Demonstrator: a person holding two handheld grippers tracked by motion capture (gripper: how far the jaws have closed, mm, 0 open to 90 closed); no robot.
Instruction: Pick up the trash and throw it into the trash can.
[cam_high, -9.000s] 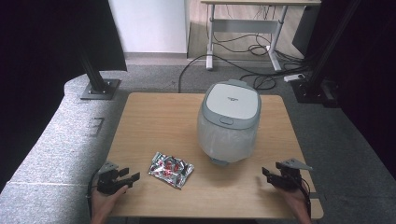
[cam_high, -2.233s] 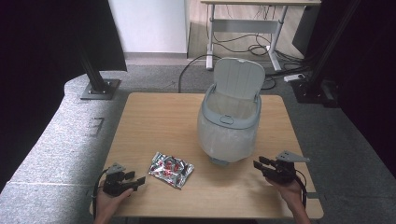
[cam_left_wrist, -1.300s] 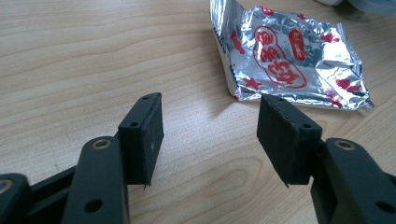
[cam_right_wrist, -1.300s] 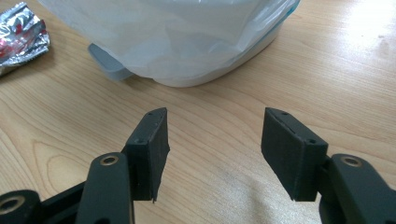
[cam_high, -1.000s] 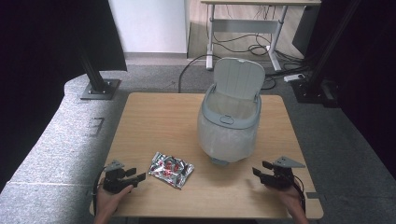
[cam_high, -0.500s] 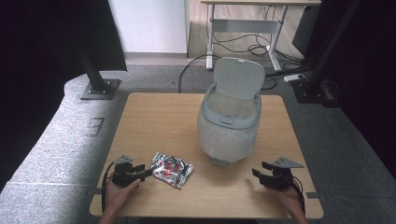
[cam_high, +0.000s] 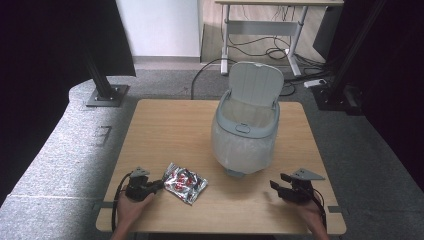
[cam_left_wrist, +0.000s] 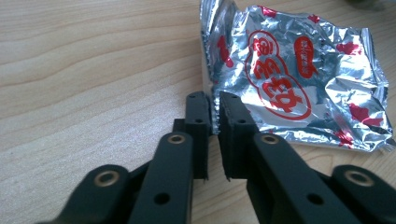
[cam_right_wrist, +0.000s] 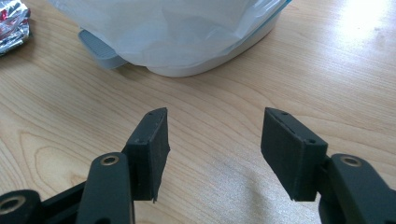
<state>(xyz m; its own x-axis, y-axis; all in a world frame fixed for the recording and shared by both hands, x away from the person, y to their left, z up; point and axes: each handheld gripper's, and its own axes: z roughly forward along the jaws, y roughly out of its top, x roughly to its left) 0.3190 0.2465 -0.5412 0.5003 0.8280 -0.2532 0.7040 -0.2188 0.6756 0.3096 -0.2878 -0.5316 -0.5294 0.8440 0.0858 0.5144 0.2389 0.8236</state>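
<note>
Where the silver snack packet (cam_high: 185, 183) lies flat on the wooden counter (cam_high: 165, 130), just in front and to the left of the lidded bin (cam_high: 246, 131), the left tool (cam_high: 156, 185) meets its near corner. As the left gripper view shows, the jaws stand almost together, with the crimped foil edge of the packet (cam_left_wrist: 299, 79) pinched in the narrow gap between them; the rest of the packet, printed in red, spreads away from the jaws on the counter. A person's left hand (cam_high: 131, 207) grips this tool from the counter's near edge.

Right of the packet stands the bin, its grey lid (cam_high: 255, 84) raised upright at the back and a white plastic liner (cam_right_wrist: 177, 28) draped over its body. Its foot pedal (cam_right_wrist: 100, 49) juts from the base toward the near edge, between the packet and the right tool.

On the near side of the bin, well apart from the packet, the right tool (cam_right_wrist: 212, 140) hovers low over bare wood with its jaws spread wide and nothing between them. Between packet and bin the wood lies open.
</note>
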